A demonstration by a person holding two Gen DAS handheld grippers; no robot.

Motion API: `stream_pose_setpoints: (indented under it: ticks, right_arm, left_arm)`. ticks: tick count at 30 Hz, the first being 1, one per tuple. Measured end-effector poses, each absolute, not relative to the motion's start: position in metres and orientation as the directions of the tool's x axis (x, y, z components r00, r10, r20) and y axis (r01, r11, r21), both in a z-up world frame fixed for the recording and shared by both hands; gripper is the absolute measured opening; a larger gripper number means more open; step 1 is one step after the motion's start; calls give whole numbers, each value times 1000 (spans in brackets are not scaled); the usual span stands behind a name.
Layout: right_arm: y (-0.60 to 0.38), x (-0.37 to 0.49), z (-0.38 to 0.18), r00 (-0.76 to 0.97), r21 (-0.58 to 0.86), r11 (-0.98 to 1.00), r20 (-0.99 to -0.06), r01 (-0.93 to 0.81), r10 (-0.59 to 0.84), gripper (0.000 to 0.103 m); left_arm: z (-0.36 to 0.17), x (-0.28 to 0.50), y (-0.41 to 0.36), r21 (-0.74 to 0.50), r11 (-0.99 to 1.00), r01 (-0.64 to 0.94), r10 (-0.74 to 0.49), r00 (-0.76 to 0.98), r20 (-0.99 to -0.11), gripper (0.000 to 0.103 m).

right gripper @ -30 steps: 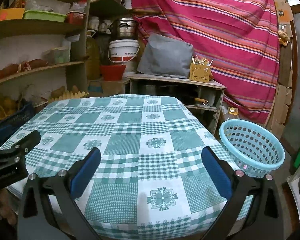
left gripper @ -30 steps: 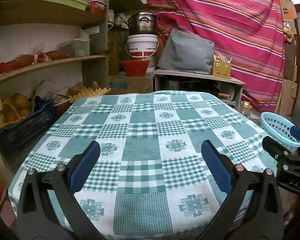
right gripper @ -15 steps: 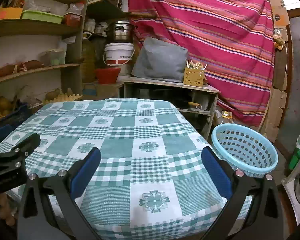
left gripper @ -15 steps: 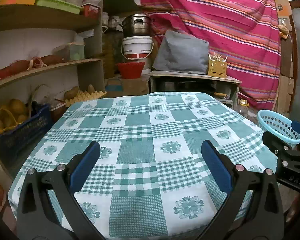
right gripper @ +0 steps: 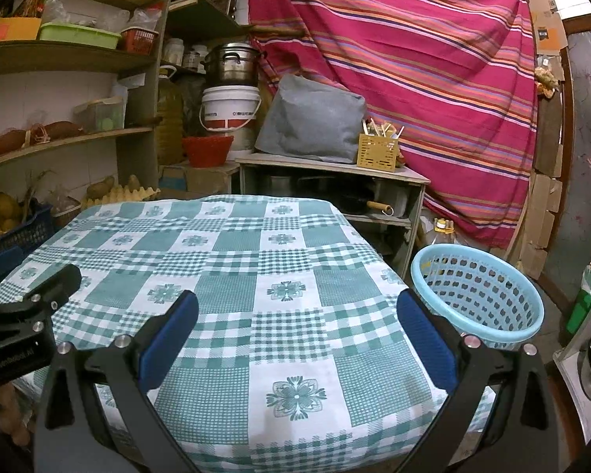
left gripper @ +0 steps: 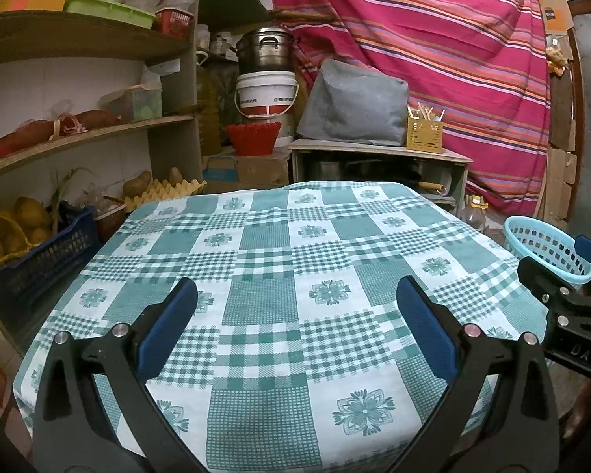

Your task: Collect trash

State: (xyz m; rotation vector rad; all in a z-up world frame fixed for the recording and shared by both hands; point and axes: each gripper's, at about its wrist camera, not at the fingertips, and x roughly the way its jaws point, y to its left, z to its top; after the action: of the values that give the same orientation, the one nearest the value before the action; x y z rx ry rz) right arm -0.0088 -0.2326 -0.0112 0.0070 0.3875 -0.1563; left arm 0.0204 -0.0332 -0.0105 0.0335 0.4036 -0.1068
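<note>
On my far left I see wooden shelves [left gripper: 78,138] stacked with stores. My left gripper [left gripper: 295,307] hangs over the near edge of the desk under its green-and-white checked tablecloth [left gripper: 279,260], blue-padded jaws spread wide and holding nothing. My right gripper [right gripper: 297,309] is beside it, equally wide and empty. Past the desk's right edge stands the light-blue perforated plastic basket [right gripper: 480,295] (on the floor); I cannot make out any trash.
</note>
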Motion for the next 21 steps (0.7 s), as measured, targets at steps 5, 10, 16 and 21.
stream_pose_setpoints:
  ticks: [5,10,16,21]
  right_arm:
    - [-235,-9,-11,914,-23,988,-376,155,-152,98]
    - [-235,-9,-10,913,-24,988,-378,154,-151,98]
    - [-235,-9,-10,913,-23,988,-378,154,-151,98]
    - [-235,-9,-10,914,-24,988,-377,154,-151,98]
  left_arm:
    - [-11,22,-34,10,994,111,-98,914,-393,98]
    - [-11,21,-34,13,994,110,-96,915,-393,98]
    - [-9,23,-33,13,993,113,-99,916,-389,98]
    - [-7,23,-33,21,992,122,-104,917,-386,98]
